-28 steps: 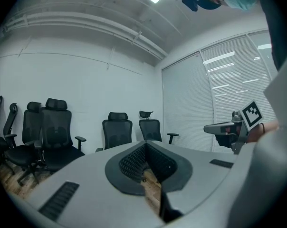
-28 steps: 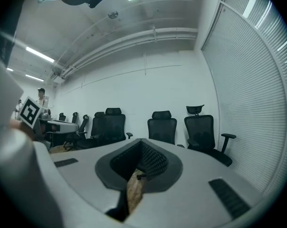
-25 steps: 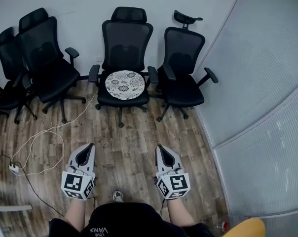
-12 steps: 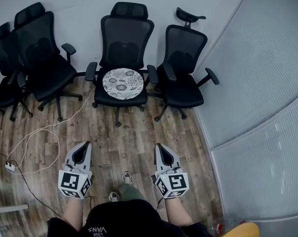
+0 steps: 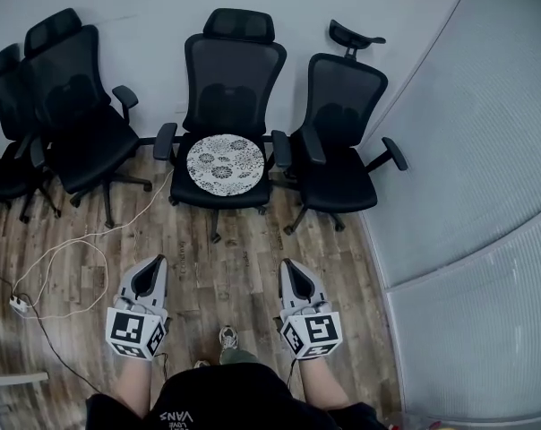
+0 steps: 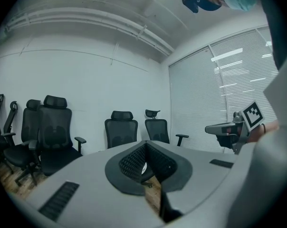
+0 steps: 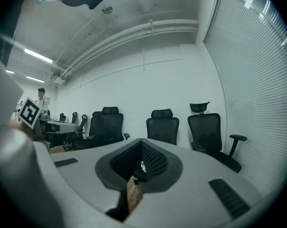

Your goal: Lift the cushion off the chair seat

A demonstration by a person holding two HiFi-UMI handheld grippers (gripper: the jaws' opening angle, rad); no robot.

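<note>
While shut (empty), grippers [image 5: 158, 262] [image 5: 288, 264] level, parallel.

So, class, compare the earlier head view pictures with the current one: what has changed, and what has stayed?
The person has walked forward, bringing the left gripper and right gripper nearer the middle chair. Nothing was grasped or released. Both grippers stay shut and empty; the cushion still lies untouched on its seat.
</note>
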